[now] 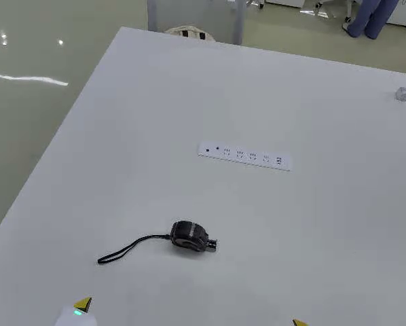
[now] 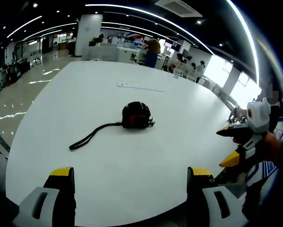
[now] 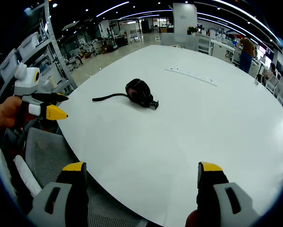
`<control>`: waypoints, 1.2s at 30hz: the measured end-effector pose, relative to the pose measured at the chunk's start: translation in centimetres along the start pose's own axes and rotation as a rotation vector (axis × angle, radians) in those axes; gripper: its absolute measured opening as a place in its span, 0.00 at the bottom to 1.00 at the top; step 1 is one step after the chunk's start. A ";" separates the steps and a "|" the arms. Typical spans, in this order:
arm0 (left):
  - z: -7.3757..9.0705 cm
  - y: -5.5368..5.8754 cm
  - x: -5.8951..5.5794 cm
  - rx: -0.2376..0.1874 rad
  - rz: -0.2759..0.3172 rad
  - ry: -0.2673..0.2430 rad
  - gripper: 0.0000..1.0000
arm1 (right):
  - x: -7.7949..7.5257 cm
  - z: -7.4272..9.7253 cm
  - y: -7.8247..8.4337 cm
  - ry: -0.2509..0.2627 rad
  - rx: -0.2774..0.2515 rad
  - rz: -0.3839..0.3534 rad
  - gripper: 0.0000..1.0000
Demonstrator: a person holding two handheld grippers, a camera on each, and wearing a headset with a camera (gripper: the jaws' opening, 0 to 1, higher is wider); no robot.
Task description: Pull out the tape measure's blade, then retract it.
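Black tape measure (image 1: 189, 237) w/ wrist strap (image 1: 128, 250); L tool (image 2: 131, 172), R tool (image 3: 141, 166) agape, empty.

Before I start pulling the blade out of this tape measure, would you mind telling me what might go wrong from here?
The tape measure lies loose on the smooth table; pulling the blade's end hook may simply drag the case unless the left hand-held gripper pins it. Its black strap trails toward that side and might snag those open jaws. The end hook is small, so the right hand-held gripper could slip off it.
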State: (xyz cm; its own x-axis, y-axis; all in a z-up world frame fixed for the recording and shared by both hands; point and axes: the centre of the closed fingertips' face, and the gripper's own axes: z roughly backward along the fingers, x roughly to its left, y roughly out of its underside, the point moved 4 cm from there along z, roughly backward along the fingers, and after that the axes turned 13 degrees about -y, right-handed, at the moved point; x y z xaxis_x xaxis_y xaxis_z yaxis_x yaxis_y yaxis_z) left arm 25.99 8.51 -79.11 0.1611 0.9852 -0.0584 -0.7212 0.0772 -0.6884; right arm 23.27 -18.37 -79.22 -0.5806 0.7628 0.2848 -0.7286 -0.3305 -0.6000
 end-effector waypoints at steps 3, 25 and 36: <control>-0.1 0.0 0.1 0.001 0.001 -0.001 0.95 | -0.2 -0.2 -0.2 0.000 0.004 0.011 1.00; -1.4 -0.6 0.0 -0.001 -0.019 0.015 0.95 | -1.9 -1.6 -2.1 -0.013 0.017 0.080 1.00; -1.8 -0.9 0.1 -0.003 -0.029 0.019 0.95 | -2.3 -2.2 -2.4 -0.024 0.038 0.118 1.00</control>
State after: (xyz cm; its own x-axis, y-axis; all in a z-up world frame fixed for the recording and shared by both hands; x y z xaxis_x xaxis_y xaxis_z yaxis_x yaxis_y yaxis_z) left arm 27.87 8.26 -79.74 0.1947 0.9795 -0.0525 -0.7144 0.1049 -0.6919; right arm 27.21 -18.13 -80.07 -0.6714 0.7040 0.2316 -0.6675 -0.4386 -0.6017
